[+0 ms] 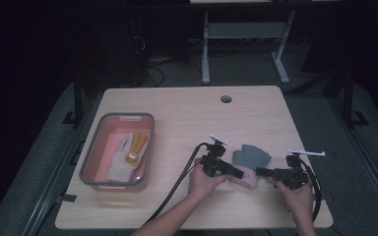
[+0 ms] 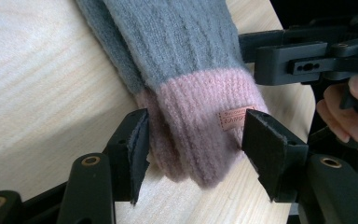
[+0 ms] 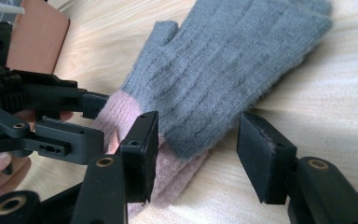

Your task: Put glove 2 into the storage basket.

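The left hand-held gripper [image 2: 193, 147] stands part open, jaws astride the pink cuff of the grey glove [image 2: 168, 46], pads not pressing. The right hand-held gripper [image 3: 196, 154], also part open, straddles the glove's edge on the desk [image 1: 187, 113].

Place: a lab or test room set up for recording, not a home.
Light: the tabletop [image 1: 192, 118] alone is lit; the room beyond the claws is dark.
Work surface: one pale wood-grain tabletop with a round cable hole [image 1: 226, 99] at its far edge, well beyond both claws.
Floor: grey carpet [image 1: 246, 66], with loose cables [image 1: 152, 64] lying on it, far beyond the left claw [image 1: 236, 171].
Furniture: the white metal legs of another desk [image 1: 246, 44] stand behind the tabletop.
Frame: dark metal posts [image 1: 78, 98] and rails flank the tabletop on both sides, like a camera rig.
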`<state>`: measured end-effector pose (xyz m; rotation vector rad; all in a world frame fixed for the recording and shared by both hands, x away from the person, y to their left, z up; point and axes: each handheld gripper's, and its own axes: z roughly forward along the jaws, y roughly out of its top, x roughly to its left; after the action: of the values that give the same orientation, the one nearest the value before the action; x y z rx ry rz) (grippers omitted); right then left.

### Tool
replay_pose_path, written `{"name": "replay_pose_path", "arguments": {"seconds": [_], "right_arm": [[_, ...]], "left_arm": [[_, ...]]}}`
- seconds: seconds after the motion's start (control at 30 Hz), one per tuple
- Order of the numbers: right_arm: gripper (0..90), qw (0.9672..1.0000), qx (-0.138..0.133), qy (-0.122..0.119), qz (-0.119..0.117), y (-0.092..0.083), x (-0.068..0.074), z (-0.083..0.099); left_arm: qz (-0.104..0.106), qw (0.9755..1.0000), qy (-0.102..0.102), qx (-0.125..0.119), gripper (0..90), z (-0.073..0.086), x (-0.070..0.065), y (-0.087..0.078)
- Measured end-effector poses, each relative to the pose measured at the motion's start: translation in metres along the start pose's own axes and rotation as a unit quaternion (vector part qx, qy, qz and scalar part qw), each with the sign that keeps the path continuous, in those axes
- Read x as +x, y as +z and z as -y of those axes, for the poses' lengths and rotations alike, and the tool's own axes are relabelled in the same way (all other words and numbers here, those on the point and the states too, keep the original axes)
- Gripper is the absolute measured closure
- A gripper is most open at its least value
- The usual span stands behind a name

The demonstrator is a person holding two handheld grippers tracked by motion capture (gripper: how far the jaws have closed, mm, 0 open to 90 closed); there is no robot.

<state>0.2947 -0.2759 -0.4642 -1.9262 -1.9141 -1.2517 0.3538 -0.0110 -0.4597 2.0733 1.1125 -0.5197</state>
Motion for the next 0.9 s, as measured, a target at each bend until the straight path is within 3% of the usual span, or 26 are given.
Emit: {"name": "replay_pose_path", "arguments": {"seconds": [0.37,0.53,0.63,0.7,0.9], "right_arm": [[49.2,0.9991,0.004,0.037,-0.017,0.007,-0.006,0.003],[52.4,0.9986,-0.002,0.045,-0.027,0.011,-0.006,0.004],[54.6,0.9983,-0.004,0.05,-0.032,0.012,-0.007,0.004],[57.8,0.9971,-0.008,0.06,-0.047,0.016,-0.008,0.006],[62.7,0.9967,-0.005,0.063,-0.051,0.02,-0.007,0.005]], "left_arm": [[0.011,0.9996,-0.024,-0.007,47.3,0.002,0.006,0.003],[0.006,0.9999,-0.016,-0.002,49.4,0.003,0.006,0.003],[0.009,0.9998,-0.019,-0.004,49.7,0.002,0.006,0.003],[0.013,0.9997,-0.02,-0.003,49.8,0.003,0.007,0.003],[0.027,0.999,-0.034,-0.008,51.2,0.002,0.011,0.005]]}}
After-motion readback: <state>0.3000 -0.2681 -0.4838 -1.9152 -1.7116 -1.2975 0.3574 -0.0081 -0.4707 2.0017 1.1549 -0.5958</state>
